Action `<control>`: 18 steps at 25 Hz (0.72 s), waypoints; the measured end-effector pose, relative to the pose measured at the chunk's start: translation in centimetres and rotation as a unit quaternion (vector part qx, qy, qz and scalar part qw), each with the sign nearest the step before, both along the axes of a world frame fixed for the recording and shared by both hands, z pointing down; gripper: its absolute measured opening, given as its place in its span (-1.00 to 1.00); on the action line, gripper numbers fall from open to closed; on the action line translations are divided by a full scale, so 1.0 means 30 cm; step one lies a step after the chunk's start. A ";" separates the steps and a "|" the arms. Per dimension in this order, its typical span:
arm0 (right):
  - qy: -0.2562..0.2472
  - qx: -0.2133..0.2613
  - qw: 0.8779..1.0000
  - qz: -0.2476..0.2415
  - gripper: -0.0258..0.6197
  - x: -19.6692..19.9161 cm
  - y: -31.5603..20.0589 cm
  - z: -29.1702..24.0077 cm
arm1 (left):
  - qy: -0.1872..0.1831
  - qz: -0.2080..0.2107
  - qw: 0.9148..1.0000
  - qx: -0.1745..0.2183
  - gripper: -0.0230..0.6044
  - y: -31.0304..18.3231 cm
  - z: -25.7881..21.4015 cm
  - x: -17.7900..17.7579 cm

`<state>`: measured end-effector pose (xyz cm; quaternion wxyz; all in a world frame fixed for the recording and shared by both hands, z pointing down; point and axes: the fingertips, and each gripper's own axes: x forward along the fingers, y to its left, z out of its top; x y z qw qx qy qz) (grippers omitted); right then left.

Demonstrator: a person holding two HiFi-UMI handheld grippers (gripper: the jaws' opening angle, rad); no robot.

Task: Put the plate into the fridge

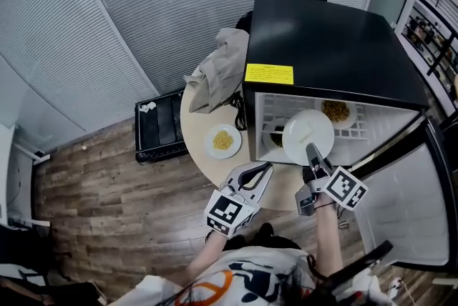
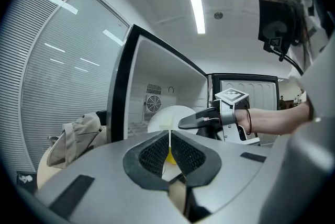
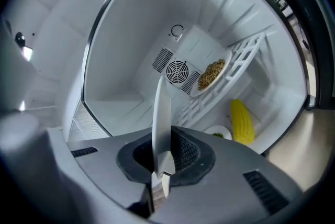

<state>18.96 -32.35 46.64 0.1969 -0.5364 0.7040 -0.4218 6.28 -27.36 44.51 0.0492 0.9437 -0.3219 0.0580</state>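
**Plate at the fridge mouth, not yet set down**

Your right tongs are clamped on the near rim of the round white plate. The plate hangs just ahead of them, at the open front of the small black fridge. Your left tongs sit just beside the right ones, pressed together with nothing between them, above the edge of the round pale bench.

As far as I can judge, the opening work is done. The white-lined door stands wide to the right of your right tongs, and the plate is up at the cavity. What is left is to carry it in, rest it somewhere free and let go.

Past the tips of the right tongs, the white wire shelf already carries a dish of brown grains. Lower and to the right of the tips lie a yellow corn cob and a small dish with something green. The free room looks to be ahead and to the left.

A round plate has no long axis, so go by its flat. In the right gripper view it is edge-on, a thin blade running straight out from the tongs toward the round fan grille on the back wall. It is tilted rather than level, with its bare face showing both from above and toward your left tongs. It will likely need levelling before it goes down.
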 end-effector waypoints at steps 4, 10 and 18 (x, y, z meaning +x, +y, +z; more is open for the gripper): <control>-0.032 -0.016 0.999 0.009 -0.85 0.013 -0.049 0.019 | -0.007 -0.010 1.000 -0.002 -0.86 -0.011 0.011 0.000; -0.037 -0.024 0.999 -0.002 -0.85 -0.006 -0.127 0.021 | -0.010 -0.022 1.000 -0.002 -0.86 -0.030 0.017 0.001; -0.012 -0.004 0.999 -0.041 -0.85 -0.074 -0.218 -0.022 | -0.015 -0.023 1.000 0.001 -0.86 -0.034 0.007 0.000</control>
